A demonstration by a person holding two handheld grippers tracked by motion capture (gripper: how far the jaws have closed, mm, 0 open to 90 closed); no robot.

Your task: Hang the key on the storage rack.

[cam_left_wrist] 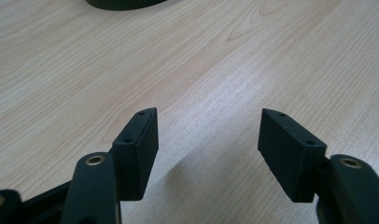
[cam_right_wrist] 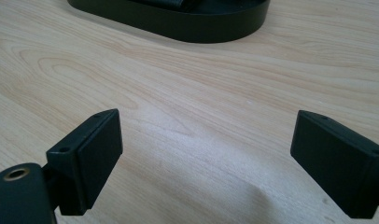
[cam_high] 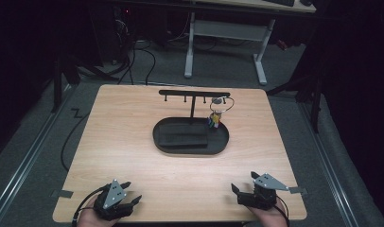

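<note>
While both matte black tools [cam_high: 130, 192] [cam_high: 244, 183] gape empty, smooth pale woodgrain table [cam_high: 133, 142] surrounds the oval tray [cam_high: 190, 147].

Keyring [cam_high: 217, 113] charm too small to identify, perhaps a figure, tray [cam_left_wrist: 122, 4] cropped at frame top

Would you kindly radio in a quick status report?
Left gripper, right gripper: open, empty, near table edge. Keyring with colourful tag hangs on black T-shaped rack above black oval tray. Path clear.

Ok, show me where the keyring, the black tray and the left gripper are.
keyring [cam_high: 222, 103]: high view, its wire loop on the rack's right peg.
black tray [cam_high: 223, 143]: high view, right rim.
left gripper [cam_high: 130, 193]: high view, midway between its open jaws.
</note>
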